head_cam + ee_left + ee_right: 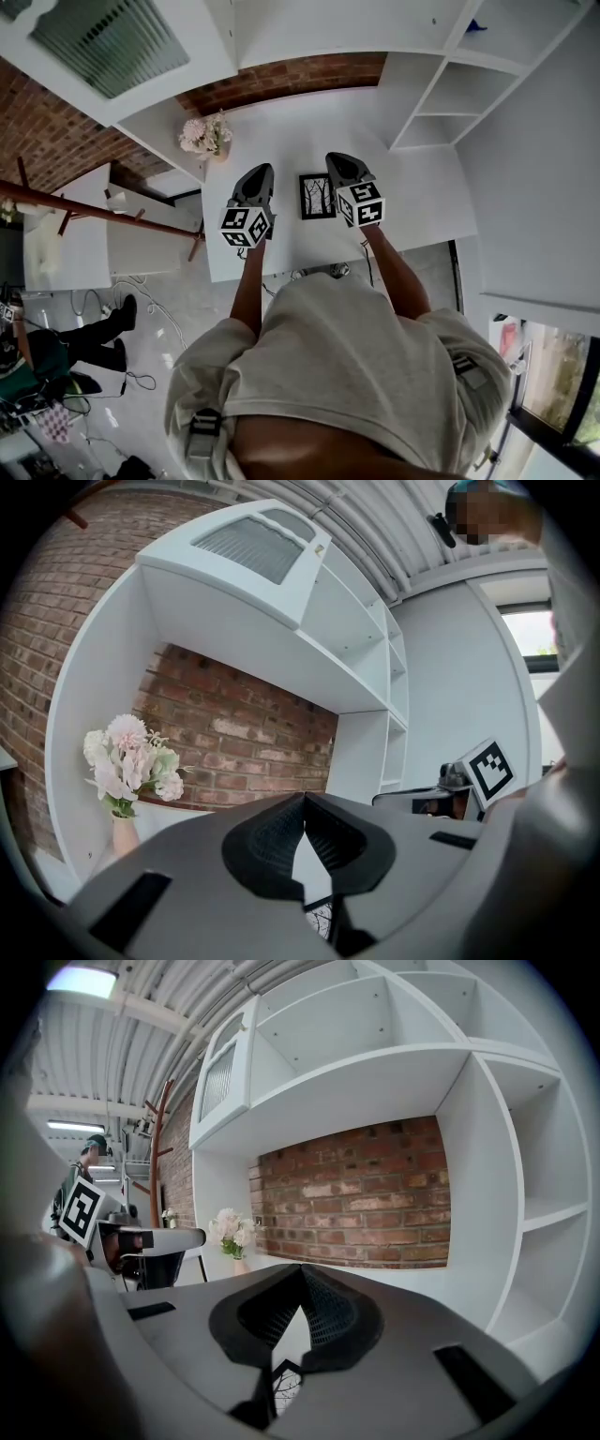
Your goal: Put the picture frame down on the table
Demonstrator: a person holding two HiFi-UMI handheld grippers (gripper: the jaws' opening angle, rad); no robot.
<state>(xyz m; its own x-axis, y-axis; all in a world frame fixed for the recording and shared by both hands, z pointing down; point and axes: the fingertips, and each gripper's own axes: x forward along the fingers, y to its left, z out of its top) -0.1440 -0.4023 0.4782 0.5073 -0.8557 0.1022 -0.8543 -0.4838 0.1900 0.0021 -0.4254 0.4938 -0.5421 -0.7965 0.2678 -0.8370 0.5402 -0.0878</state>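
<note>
Ribbed grey fingers (328, 1316), rectangular black picture frame (317, 196), white table (281, 141)

Studio-like mock room: white shelving (459, 89), brick wall (281, 80), loose floor cables (169, 319).

Pink and white flowers (204, 134) in a pale vase (124, 834) stand before a brick wall (300, 73), below a white cabinet (108, 42) with a ribbed glass door. White shelves (450, 94) rise at the right. At lower left, cables (155, 302) trail across the floor near a person (94, 337) in dark clothes.
</note>
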